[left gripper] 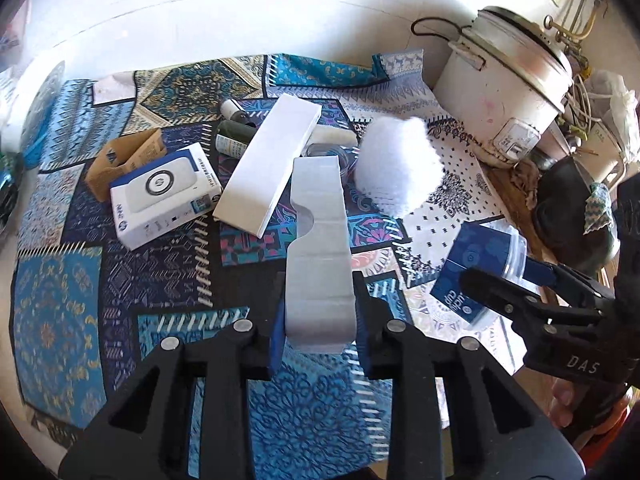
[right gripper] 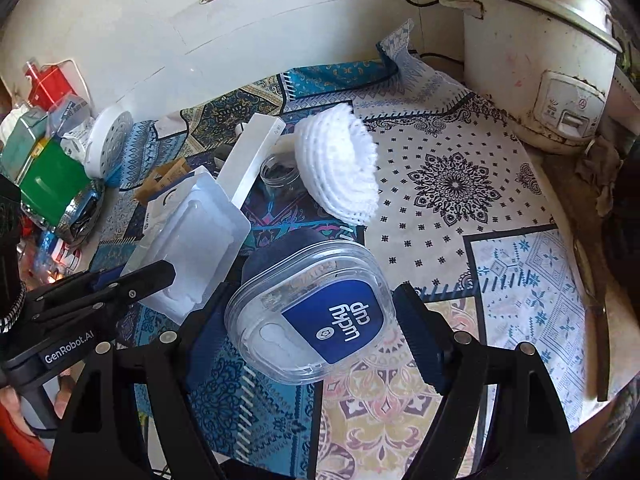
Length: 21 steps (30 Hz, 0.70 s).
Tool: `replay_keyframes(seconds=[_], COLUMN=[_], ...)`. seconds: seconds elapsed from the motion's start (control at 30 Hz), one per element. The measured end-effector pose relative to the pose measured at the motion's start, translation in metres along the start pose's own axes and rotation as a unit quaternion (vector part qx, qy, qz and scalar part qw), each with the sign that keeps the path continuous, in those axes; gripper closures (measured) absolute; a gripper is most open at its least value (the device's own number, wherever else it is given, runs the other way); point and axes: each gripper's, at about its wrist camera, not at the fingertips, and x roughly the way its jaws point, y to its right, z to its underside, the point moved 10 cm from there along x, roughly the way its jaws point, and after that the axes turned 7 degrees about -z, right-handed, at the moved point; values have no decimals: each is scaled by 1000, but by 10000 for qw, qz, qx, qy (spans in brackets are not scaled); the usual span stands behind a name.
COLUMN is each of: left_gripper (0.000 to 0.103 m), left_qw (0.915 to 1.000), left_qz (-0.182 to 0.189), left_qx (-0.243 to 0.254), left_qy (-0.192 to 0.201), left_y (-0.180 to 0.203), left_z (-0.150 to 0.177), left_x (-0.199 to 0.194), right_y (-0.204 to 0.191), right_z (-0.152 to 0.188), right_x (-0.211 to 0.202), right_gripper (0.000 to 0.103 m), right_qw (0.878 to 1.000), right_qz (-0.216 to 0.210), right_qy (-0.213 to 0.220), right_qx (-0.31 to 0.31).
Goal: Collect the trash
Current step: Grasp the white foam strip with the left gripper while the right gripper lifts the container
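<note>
Both grippers loaded, held above the patterned blue tablecloth [left gripper: 60, 320].
Clear plastic blister tray [left gripper: 318, 256] clamped at its near end in left gripper [left gripper: 320, 320]; blue "lucky cup" tub with clear plastic lid [right gripper: 316, 312] gripped between right gripper [right gripper: 316, 344] pads. Beyond: long white carton [left gripper: 268, 168], white foam fruit net [left gripper: 400, 164], white HP box [left gripper: 164, 196]. White rice cooker [left gripper: 508, 96] far right.

"lucky cup" on cup lid [right gripper: 334, 326]; "GenRobot.AI" on left gripper [right gripper: 132, 280].
</note>
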Motion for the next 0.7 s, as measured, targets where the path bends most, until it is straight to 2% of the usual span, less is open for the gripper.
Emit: replay_keyframes(seconds=[0.3,0.47,0.7], left_gripper=[75,75,75], left_qw=[9962,9925,9893], left_qz=[-500,-634,-738], left_qx=[-420,-596,-688], left_qy=[571,854,1056], left_y=[15,22,20], left_z=[32,49,77], left_x=[-75,-117,-164], right_y=[-7,-13,-32], right_z=[16,30,54], right_x=[-68,-94,-124], right_gripper=[25,25,25], right_qw=[9980,9965,9952], right_qz=[-260,-251,-433], right_qy=[392,489,639], right_qx=[-413,-627,-610])
